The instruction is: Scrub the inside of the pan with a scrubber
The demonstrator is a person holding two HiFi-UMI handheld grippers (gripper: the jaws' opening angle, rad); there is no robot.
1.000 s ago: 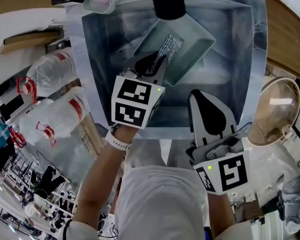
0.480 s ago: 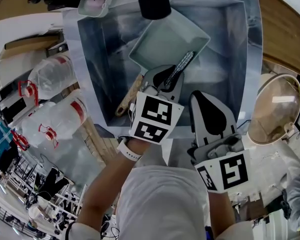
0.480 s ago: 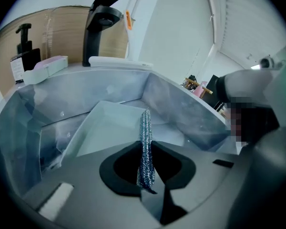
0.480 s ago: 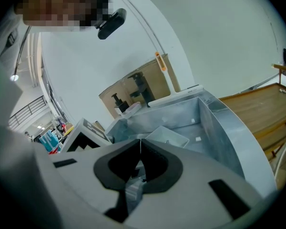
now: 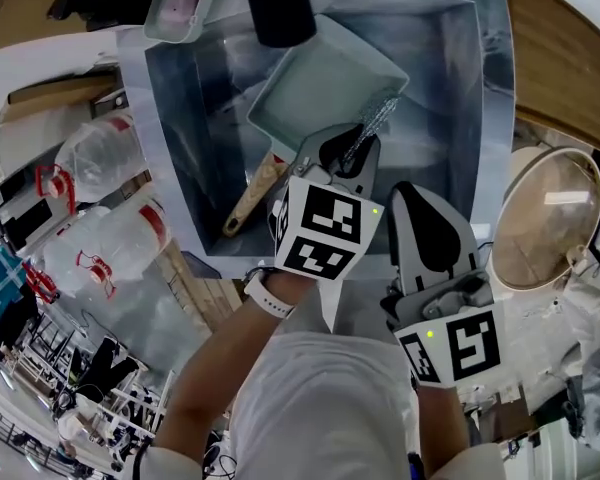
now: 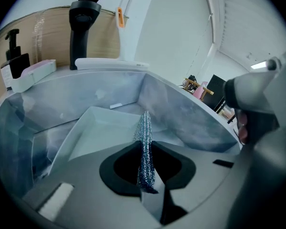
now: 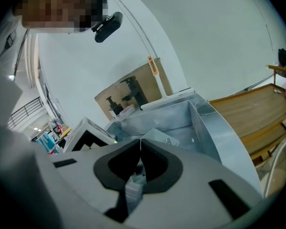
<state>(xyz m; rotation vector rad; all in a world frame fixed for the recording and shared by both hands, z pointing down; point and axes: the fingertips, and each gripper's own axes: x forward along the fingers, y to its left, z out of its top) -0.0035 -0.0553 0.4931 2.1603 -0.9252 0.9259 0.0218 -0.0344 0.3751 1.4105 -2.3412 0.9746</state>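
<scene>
1. We find the pan (image 5: 320, 83), pale green and square, tilted inside the metal sink (image 5: 185, 118); its wooden handle (image 5: 248, 200) points toward the person.
2. The scrubber (image 5: 375, 120), a silver mesh strip, lies over the pan's near rim; the left gripper (image 5: 345, 156) clamps its lower end.
3. The right gripper (image 5: 412, 196) sits at the sink's near edge; we see its jaws together, empty.

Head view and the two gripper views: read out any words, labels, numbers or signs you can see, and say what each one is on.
No text can be read in any view.
Left marker cube and right marker cube: black-and-white square patterns only, no words.
Plastic jugs: red bands, any print too blurred to read.
Pump bottle: pale label, too small to read.
</scene>
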